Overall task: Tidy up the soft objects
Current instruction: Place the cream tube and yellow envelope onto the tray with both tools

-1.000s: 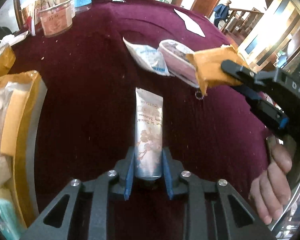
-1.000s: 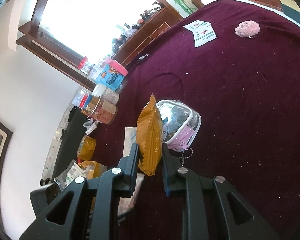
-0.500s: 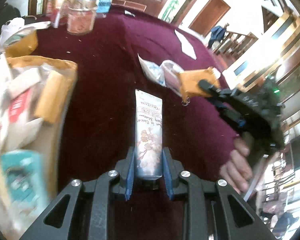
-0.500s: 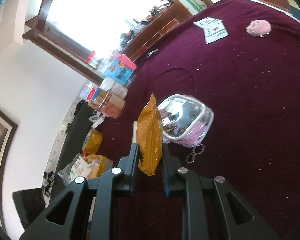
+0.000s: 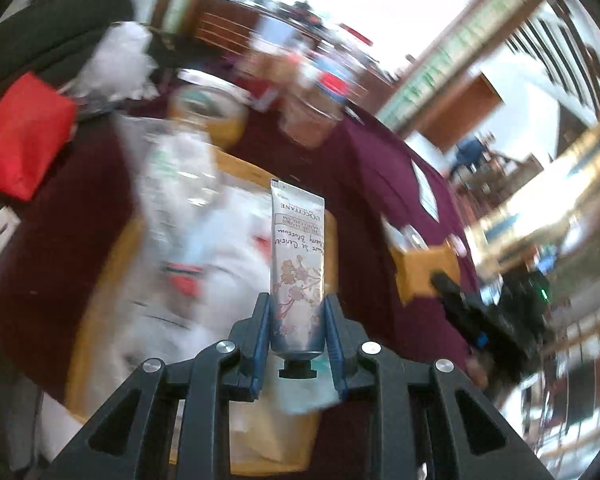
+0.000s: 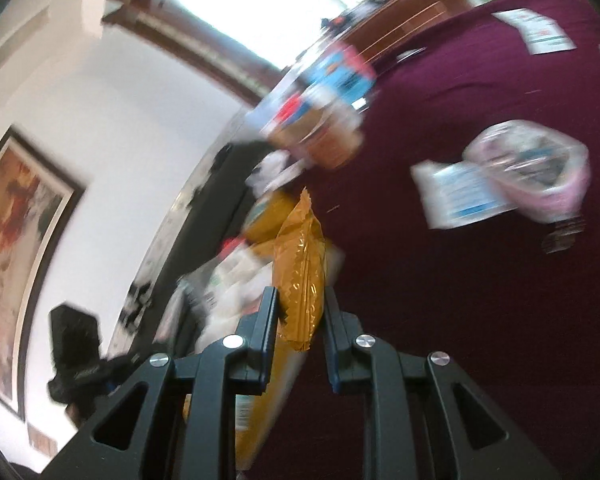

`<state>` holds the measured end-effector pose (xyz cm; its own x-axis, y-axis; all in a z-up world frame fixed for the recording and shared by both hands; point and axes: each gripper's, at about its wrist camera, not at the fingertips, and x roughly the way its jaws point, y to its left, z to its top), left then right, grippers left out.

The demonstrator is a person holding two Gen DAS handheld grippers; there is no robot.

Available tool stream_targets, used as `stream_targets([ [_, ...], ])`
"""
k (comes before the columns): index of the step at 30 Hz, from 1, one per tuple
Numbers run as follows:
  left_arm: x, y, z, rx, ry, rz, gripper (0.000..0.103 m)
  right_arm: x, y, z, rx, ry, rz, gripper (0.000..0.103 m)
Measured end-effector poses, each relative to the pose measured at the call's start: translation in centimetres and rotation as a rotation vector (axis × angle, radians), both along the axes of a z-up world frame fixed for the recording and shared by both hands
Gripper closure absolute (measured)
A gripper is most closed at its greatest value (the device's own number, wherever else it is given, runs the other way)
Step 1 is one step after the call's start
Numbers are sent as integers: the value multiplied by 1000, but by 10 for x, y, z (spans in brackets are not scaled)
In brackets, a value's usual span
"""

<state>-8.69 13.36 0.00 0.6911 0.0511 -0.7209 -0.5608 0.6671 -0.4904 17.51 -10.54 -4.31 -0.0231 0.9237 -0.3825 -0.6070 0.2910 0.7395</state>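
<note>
Where legible, the tube (image 5: pixel 298 256) reads "L'OCCITANE" and "Cherry Blossom".

You swung the left gripper (image 5: pixel 298 332) off the open maroon cloth (image 5: pixel 376 184) and over the yellow-lined bin (image 5: pixel 240 166) of white packets: a second ago that bin sat at the left edge of the left wrist view, and it came to fill the centre behind the hand-cream tube (image 5: pixel 298 264). The jars (image 5: pixel 304 120) slid from the upper left toward the upper middle. The right gripper (image 5: pixel 440 278) with its orange packet (image 5: pixel 424 276) dropped from mid right to lower right. In the right wrist view, the clear pouch (image 6: pixel 540 168) shifted from behind the packet to the right side, and the bin's packets (image 6: pixel 228 276) came up just behind the fingers (image 6: pixel 266 316).
</note>
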Motion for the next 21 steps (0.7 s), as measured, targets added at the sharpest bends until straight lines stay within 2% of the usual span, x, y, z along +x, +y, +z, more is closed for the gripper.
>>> stream_targets([
  [4,-9,29,-11,-25,0,62,77,-38,55,8,-3,-3,125,83],
  [7,-5,42,-20,-43,3,60,77,-54,91,7,-11,19,188,82],
  [11,3,49,-30,-47,28,49,77,-58,122,-1,-39,77,197,82],
  [14,4,52,-40,-58,48,36,77,-61,134,-8,-86,86,186,82],
  [19,5,45,-45,-1,86,32,77,-68,157,-17,-140,101,206,82],
  [21,4,43,-47,6,88,38,77,-73,165,-16,-172,71,198,81],
])
